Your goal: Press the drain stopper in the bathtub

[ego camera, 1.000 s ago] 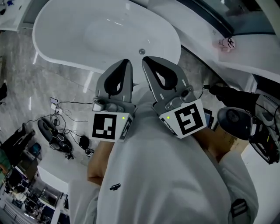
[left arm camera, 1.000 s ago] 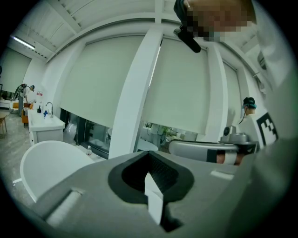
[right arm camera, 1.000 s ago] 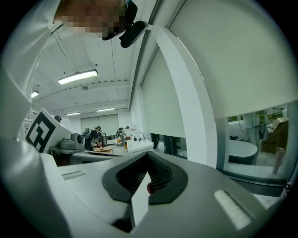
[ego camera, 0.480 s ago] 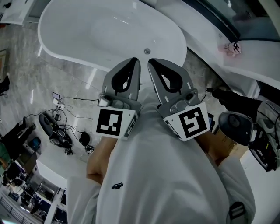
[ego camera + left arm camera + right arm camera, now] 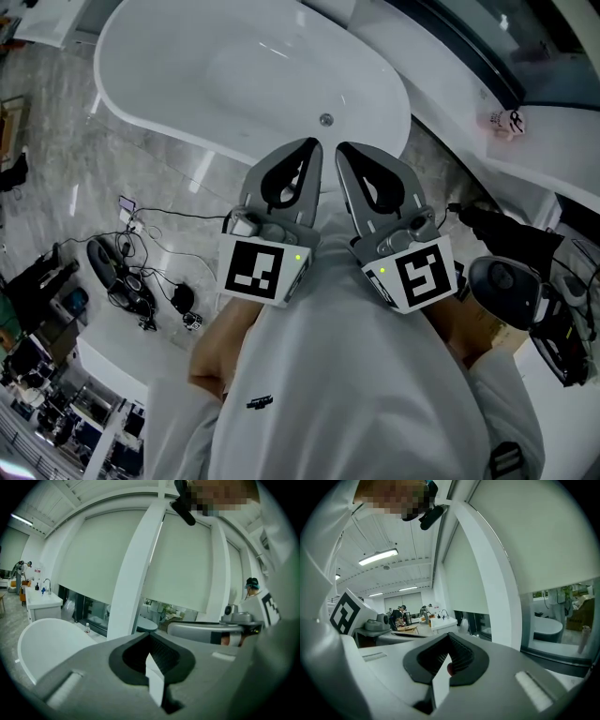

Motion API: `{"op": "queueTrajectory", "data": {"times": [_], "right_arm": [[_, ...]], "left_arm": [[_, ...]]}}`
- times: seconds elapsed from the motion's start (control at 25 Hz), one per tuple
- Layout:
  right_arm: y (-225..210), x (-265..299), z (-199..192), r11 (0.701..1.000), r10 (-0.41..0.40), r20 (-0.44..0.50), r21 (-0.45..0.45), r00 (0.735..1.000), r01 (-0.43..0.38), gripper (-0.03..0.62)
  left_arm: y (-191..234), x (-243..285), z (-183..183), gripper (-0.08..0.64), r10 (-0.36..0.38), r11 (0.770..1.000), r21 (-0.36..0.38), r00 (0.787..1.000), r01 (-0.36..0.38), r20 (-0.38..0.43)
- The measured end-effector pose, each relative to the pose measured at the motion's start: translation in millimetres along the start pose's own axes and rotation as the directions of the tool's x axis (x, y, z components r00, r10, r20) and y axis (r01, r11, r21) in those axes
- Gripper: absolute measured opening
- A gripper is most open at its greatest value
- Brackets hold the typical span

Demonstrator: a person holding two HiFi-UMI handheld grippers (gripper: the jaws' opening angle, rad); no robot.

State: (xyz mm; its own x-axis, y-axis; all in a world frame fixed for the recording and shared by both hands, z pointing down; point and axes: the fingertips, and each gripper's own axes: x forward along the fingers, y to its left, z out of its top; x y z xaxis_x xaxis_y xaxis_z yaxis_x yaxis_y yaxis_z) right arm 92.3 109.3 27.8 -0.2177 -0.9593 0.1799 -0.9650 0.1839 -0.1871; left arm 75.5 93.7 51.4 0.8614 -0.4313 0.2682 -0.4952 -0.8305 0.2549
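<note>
A white oval bathtub point(image 5: 234, 75) fills the top of the head view, and its small round metal drain stopper point(image 5: 325, 119) lies near the tub's near end. My left gripper point(image 5: 311, 146) and right gripper point(image 5: 343, 150) are held side by side against my chest. Their tips point toward the tub and stop short of the stopper, above the tub's near rim. Both are shut with nothing between the jaws. In the left gripper view the tub point(image 5: 47, 644) lies low at the left, past the shut left gripper point(image 5: 152, 667).
Cables and black gear point(image 5: 131, 281) lie on the marble floor at the left. A white ledge point(image 5: 525, 141) with a small pink-and-white object point(image 5: 506, 120) runs along the right, with dark equipment point(image 5: 511, 272) below it. Window blinds and a pillar point(image 5: 136, 573) stand behind the tub.
The tub and its stopper have slid right and down in the head view. Both grippers stayed shut and side by side, now a little lower and further right in the view.
</note>
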Motion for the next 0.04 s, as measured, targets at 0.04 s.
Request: {"op": "queueTrajectory", "data": {"times": [0.04], "right_arm": [[-1.4, -1.1, 0.3, 1.0, 0.0, -0.002, 0.003, 1.0, 0.0, 0.006]], "left_arm": [[-1.6, 1.3, -0.1, 0.0, -0.002, 1.0, -0.002, 1.0, 0.002, -0.002]]}}
